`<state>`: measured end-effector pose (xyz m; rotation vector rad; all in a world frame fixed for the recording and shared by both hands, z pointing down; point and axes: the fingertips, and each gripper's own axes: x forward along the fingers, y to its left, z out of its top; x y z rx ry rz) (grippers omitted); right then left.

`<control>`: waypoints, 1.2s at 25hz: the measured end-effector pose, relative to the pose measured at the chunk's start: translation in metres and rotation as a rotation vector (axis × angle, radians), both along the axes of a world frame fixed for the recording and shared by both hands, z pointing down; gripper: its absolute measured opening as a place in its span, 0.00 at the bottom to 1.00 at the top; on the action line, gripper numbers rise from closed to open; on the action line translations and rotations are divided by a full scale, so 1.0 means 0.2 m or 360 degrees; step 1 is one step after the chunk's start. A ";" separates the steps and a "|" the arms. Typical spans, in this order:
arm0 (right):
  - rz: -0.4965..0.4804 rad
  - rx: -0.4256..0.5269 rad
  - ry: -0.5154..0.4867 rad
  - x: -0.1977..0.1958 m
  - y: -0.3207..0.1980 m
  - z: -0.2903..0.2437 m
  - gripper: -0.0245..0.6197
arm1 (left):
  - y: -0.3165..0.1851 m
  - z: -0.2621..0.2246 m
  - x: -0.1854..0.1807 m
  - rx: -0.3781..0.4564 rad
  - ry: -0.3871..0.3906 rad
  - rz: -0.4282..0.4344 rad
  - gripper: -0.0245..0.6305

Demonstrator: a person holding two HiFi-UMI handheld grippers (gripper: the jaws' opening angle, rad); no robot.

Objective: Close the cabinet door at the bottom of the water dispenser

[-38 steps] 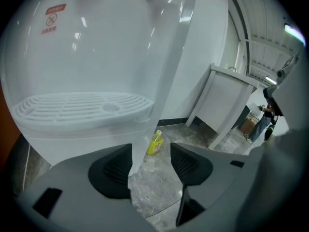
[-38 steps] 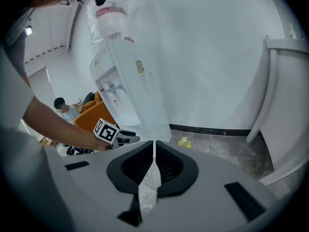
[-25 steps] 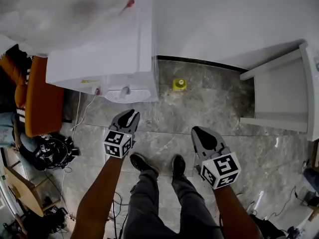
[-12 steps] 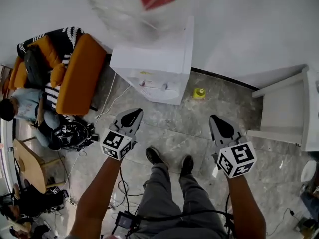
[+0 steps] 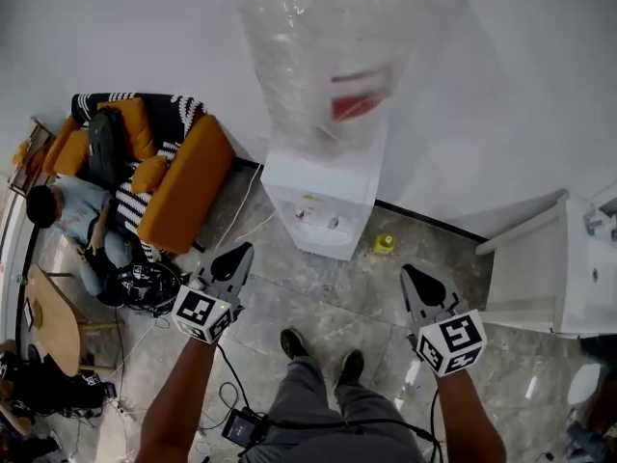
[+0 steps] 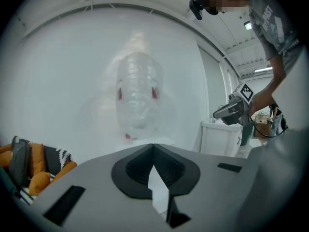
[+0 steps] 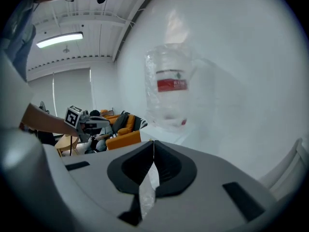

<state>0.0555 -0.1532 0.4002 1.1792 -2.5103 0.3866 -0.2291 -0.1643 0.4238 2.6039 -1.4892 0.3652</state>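
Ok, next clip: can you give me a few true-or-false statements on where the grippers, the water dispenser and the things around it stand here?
1. The left gripper and the right gripper both have their jaws together, with nothing between them. True.
2. The left gripper touches the water dispenser. False: it is held apart from it, over the floor.
3. A large clear bottle stands on top of the water dispenser. True.
4. The small yellow object lies beside the orange sofa. False: it lies on the floor on the dispenser's other side, near the wall.
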 end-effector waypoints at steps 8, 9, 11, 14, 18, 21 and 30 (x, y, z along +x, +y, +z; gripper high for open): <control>-0.0114 0.0202 -0.0066 -0.07 0.06 -0.46 0.08 | 0.14 -0.61 -0.08 0.0232 0.0014 -0.0018 0.06; -0.0138 0.0232 -0.0068 -0.08 0.07 -0.51 0.08 | 0.16 -0.67 -0.07 0.0257 0.0013 -0.0011 0.06; -0.0179 0.0299 -0.0056 -0.10 0.09 -0.62 0.08 | 0.21 -0.78 -0.05 0.0295 0.0009 0.0000 0.06; -0.0216 0.0403 -0.0048 -0.11 0.13 -0.77 0.08 | 0.27 -0.93 -0.01 0.0324 0.0054 0.0015 0.06; -0.0221 0.0482 -0.0069 -0.11 0.16 -0.93 0.08 | 0.36 -1.05 0.03 0.0346 0.0081 0.0034 0.06; -0.0218 0.0522 -0.0071 -0.08 0.17 -1.00 0.08 | 0.42 -1.11 0.06 0.0365 0.0055 0.0037 0.06; -0.0199 0.0553 -0.0078 -0.02 0.21 -1.02 0.08 | 0.48 -1.13 0.06 0.0395 0.0039 -0.0006 0.06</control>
